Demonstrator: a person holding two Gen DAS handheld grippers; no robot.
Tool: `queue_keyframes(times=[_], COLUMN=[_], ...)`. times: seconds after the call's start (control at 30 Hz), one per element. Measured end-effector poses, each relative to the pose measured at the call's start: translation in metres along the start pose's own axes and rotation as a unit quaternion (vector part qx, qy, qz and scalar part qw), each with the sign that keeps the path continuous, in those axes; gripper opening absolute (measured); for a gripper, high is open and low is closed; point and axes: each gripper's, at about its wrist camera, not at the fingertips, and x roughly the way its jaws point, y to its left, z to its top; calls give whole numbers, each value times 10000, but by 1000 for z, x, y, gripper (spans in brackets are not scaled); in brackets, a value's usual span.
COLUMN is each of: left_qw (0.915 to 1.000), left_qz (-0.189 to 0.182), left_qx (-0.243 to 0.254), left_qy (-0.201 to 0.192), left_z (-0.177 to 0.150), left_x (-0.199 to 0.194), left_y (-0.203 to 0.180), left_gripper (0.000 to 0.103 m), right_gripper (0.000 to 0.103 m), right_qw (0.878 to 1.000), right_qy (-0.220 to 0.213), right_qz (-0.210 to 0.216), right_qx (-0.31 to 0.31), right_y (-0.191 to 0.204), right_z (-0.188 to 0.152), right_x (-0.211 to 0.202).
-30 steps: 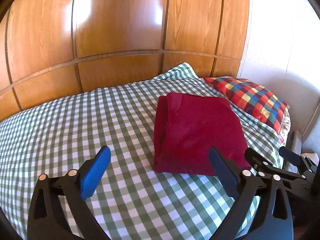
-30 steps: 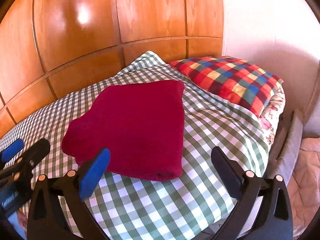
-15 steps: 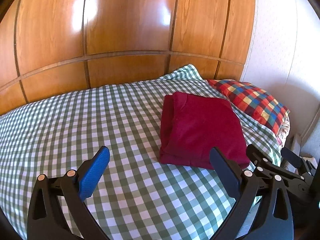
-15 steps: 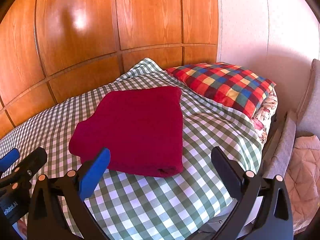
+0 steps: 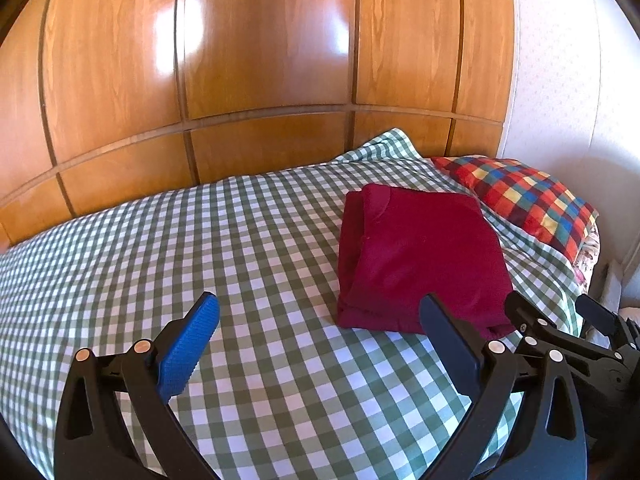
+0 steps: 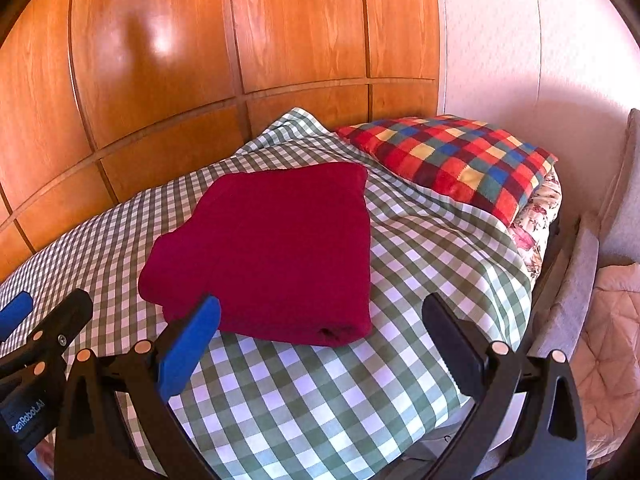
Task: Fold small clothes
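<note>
A dark red garment (image 5: 420,256) (image 6: 276,248) lies folded into a neat rectangle on the green-and-white checked bedspread (image 5: 200,248) (image 6: 432,248). My left gripper (image 5: 320,324) hovers open over the bedspread, short of the garment and to its left, with nothing between its fingers. My right gripper (image 6: 320,320) is open too, held back from the garment's near edge and touching nothing. Each gripper shows at the edge of the other's view, the right gripper (image 5: 560,320) at lower right and the left gripper (image 6: 40,316) at lower left.
A multicoloured checked pillow (image 5: 524,196) (image 6: 448,160) lies at the right end of the bed, over a floral one (image 6: 536,220). Wooden wall panels (image 5: 260,60) rise behind the bed. A grey upholstered seat (image 6: 580,264) with a pink quilt (image 6: 612,340) stands to the right.
Both grippers have drawn back and risen from the folded garment, which now looks smaller and farther away. The garment itself has not moved.
</note>
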Motion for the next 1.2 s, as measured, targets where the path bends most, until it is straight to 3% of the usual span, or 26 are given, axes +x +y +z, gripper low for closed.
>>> queue_keyframes(times=[1.2], left_qw=[9996], left_qz=[155], left_qx=[-17], left_qy=[-226], left_z=[6], left_x=[-13], left_y=[7], left_gripper=[99], right_gripper=[101], right_qw=[9999], right_qy=[23], right_qz=[116], right_qx=[-57], right_y=[8], right_z=[-2], right_x=[-3])
